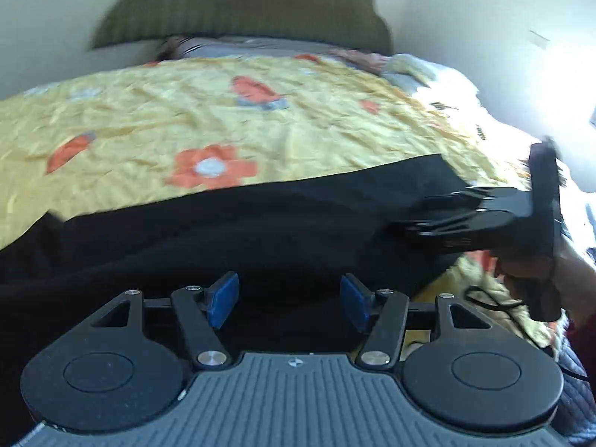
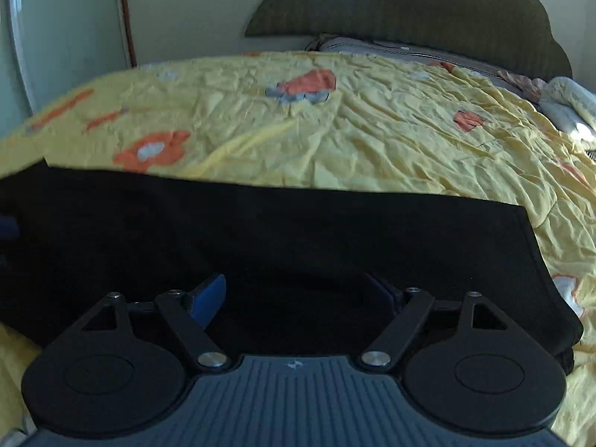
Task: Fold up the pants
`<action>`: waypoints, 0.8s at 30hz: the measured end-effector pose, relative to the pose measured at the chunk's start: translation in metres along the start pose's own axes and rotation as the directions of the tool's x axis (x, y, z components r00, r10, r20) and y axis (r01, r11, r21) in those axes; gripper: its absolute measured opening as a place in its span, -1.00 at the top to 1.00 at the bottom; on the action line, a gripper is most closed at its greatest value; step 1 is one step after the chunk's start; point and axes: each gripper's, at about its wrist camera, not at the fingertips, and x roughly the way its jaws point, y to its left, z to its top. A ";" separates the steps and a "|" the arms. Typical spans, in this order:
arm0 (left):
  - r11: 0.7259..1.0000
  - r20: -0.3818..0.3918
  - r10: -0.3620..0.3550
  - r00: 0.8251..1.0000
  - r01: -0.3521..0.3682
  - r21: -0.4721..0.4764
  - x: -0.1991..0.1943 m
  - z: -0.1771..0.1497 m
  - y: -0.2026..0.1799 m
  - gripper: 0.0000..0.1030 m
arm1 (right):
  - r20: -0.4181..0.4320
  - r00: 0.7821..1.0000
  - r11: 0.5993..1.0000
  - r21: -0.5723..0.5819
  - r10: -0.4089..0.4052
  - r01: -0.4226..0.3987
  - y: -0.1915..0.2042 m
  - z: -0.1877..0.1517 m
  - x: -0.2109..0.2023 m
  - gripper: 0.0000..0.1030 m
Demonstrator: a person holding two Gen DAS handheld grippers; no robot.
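Black pants (image 1: 231,231) lie flat across the near part of a bed and also fill the lower half of the right wrist view (image 2: 279,238). My left gripper (image 1: 289,300) is open just over the near edge of the pants, blue pads apart, with nothing between them. My right gripper (image 2: 298,298) is open over the pants too, with nothing between its pads. In the left wrist view the right gripper (image 1: 421,219) shows from the side at the right end of the pants, held by a hand.
The bed has a wrinkled yellow sheet (image 2: 372,130) with orange flowers. A green headboard (image 2: 409,11) stands at the far end against a pale wall. Pillows and bedding (image 2: 566,104) lie at the far right. A door (image 2: 67,26) is at the left.
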 end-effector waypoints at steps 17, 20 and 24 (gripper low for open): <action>0.947 0.073 0.288 0.955 -0.273 -0.169 -0.076 -0.046 0.077 -0.33 | 0.030 0.985 0.933 -0.327 0.169 -0.150 0.179 0.042 0.010 -1.00; 0.948 0.055 0.268 0.962 -0.253 -0.192 -0.090 -0.067 0.090 -0.30 | 0.041 0.987 0.927 -0.349 0.158 -0.134 0.185 0.026 0.012 -1.00; 0.888 0.152 0.371 0.916 -0.302 -0.348 -0.135 -0.085 0.116 -0.32 | 0.171 0.954 0.896 -0.416 0.244 -0.155 0.215 0.033 -0.024 -1.00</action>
